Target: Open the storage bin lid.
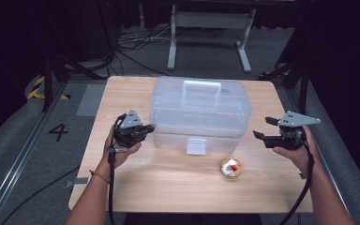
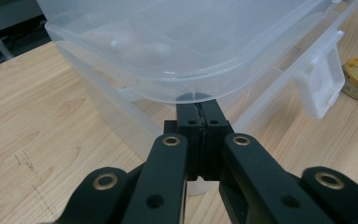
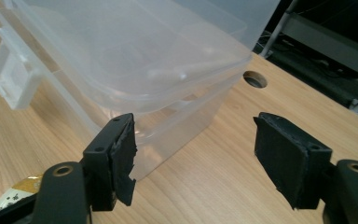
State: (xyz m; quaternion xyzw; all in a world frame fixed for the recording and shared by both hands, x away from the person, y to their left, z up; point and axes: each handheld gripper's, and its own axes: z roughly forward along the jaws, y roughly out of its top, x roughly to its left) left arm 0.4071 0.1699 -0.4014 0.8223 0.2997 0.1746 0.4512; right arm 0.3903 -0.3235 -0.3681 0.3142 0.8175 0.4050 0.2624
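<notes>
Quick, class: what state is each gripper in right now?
Left gripper: shut, tips at the box lid's rim, holding nothing.
Right gripper: open, empty.

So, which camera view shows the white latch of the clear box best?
The left gripper view: the latch is near, large and whole, hanging on the box front. The right gripper view shows the same latch at its left edge. The high view gives it small, head-on.

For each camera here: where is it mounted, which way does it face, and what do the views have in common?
High view: above the person's side, facing forward and down on the table; both forearms, left gripper, right gripper.
Left gripper view: on the left gripper, jaws shut, nosing under the box lid's edge.
Right gripper view: on the right gripper, jaws open beside the box's corner.
All share box and tin.
</notes>
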